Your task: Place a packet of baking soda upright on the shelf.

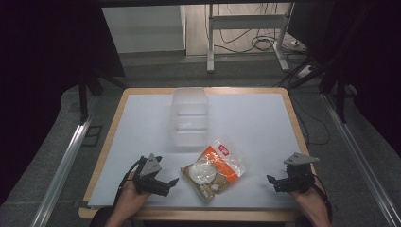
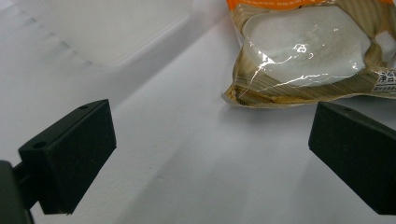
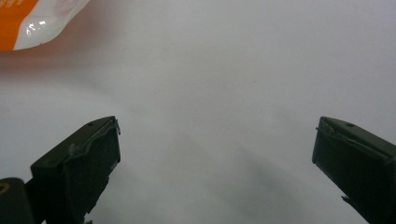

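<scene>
An orange and clear snack bag (image 1: 214,168) with a round white cake inside lies on the white table near the front middle. A clear plastic container (image 1: 189,117) stands behind it. My left gripper (image 1: 166,183) rests low at the bag's left, open, jaws pointing toward it. In the left gripper view the bag (image 2: 308,51) lies just beyond the wide-apart jaws and the container (image 2: 107,28) shows at upper left. My right gripper (image 1: 273,181) is open at the bag's right, a gap away. A corner of the bag (image 3: 32,21) shows in the right gripper view.
The white sheet (image 1: 246,118) covers a wooden table (image 1: 116,118) with bare room right of the container. Dark drapes stand on both sides. A desk frame and cables (image 1: 265,42) lie on the floor behind the table.
</scene>
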Demonstrator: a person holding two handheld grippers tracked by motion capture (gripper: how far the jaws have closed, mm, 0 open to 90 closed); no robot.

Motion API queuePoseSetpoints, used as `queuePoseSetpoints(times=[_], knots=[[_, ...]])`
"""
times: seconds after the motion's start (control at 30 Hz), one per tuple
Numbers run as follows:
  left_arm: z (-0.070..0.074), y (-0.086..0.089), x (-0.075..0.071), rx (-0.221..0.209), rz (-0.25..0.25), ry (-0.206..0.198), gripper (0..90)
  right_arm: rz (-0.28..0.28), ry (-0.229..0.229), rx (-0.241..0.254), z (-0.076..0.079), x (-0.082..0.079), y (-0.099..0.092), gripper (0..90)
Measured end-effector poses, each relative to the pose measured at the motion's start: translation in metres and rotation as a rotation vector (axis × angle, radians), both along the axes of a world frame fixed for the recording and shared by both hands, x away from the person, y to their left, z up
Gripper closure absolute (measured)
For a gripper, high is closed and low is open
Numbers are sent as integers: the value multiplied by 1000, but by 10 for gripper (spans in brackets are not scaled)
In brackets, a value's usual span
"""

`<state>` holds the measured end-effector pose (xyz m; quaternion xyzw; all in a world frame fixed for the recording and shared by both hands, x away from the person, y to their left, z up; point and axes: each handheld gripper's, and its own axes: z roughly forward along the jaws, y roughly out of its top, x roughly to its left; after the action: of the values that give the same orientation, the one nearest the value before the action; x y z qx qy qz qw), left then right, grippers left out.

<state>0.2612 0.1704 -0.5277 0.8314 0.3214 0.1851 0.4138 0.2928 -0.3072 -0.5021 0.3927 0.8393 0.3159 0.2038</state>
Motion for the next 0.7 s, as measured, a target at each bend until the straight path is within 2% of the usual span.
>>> queuePoseSetpoints(times=[0.7], knots=[[-1,-2,0,20,-15,2,9,30,7,-3,0,-2,10,14]])
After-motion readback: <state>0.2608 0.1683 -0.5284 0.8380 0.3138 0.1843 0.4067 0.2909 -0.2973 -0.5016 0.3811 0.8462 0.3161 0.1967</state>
